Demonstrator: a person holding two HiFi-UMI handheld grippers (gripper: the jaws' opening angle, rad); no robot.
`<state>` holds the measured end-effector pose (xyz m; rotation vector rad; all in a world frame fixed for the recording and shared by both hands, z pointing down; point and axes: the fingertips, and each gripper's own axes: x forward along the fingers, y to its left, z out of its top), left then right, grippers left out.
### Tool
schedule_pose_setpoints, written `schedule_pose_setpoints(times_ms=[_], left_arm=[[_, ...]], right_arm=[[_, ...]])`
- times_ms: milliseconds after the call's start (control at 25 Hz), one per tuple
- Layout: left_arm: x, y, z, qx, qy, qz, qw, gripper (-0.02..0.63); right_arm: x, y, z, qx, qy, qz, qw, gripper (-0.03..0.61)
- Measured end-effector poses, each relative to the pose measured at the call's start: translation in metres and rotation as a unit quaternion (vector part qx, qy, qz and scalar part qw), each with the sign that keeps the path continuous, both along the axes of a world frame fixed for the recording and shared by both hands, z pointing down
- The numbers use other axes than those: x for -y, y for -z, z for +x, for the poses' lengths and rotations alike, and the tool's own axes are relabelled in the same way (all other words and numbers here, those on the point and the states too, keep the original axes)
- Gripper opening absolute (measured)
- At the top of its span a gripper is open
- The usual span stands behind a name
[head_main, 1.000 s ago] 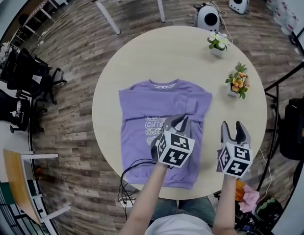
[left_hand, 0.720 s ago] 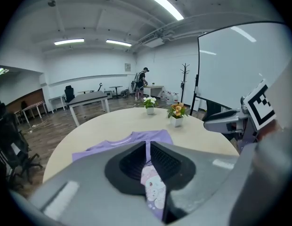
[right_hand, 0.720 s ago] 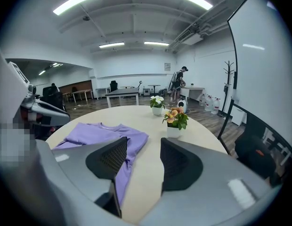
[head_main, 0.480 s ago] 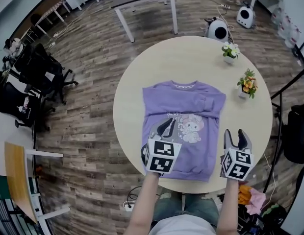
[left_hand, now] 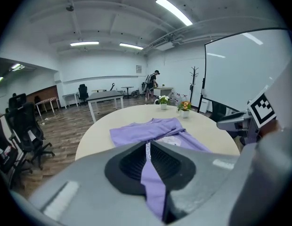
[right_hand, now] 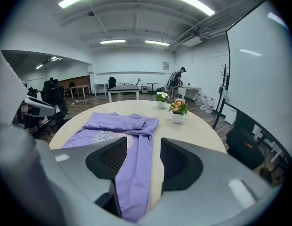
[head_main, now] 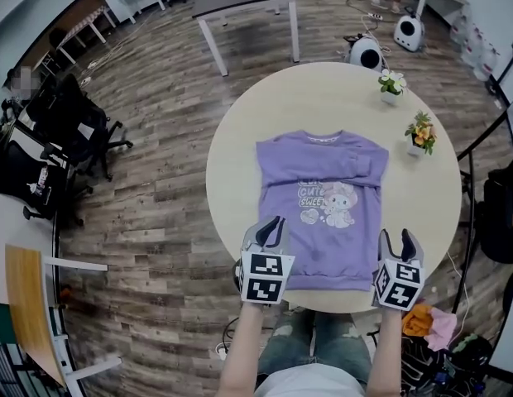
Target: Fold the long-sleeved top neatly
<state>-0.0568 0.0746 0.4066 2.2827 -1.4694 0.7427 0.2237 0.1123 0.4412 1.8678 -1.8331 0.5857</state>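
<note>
Long-sleeved top (head_main: 323, 213), purple, spread print-up on the round table (head_main: 323, 98), sleeves folded in. Head view: left gripper (head_main: 269, 231) at the near left hem corner, right gripper (head_main: 401, 245) just beside the near right corner. Left gripper view: clamped together on a ridge of hem. Right gripper view: held apart, with purple fabric lying between.

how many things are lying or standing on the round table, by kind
purple long-sleeved top: 1
small potted flower plants, one white-flowered, one orange-flowered: 2
total: 3
</note>
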Motion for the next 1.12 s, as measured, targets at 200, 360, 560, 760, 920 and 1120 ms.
schedule_pose_setpoints(times_ms=[200, 360, 560, 760, 920, 1120], left_arm=[[-0.027, -0.024, -0.022, -0.009, 0.019, -0.023, 0.9995, 0.032], [-0.047, -0.045, -0.038, -0.009, 0.038, -0.041, 0.9984, 0.032], [-0.069, -0.069, -0.049, -0.008, 0.05, -0.067, 0.9965, 0.034], [-0.088, -0.09, -0.057, -0.005, 0.057, -0.091, 0.9942, 0.034], [-0.105, -0.108, -0.058, 0.003, 0.048, -0.114, 0.9923, 0.038], [-0.124, -0.133, -0.057, 0.006, 0.038, -0.148, 0.9883, 0.057]], right_arm=[[-0.023, -0.009, -0.005, -0.012, -0.006, -0.007, 1.0, 0.252], [-0.04, -0.022, -0.008, -0.022, -0.003, -0.016, 1.0, 0.25], [-0.059, -0.04, -0.01, -0.026, -0.004, -0.032, 0.999, 0.246], [-0.077, -0.06, -0.011, -0.026, -0.003, -0.05, 0.998, 0.239], [-0.093, -0.077, -0.011, -0.026, -0.002, -0.071, 0.997, 0.234], [-0.111, -0.098, -0.008, -0.028, -0.002, -0.103, 0.994, 0.232]])
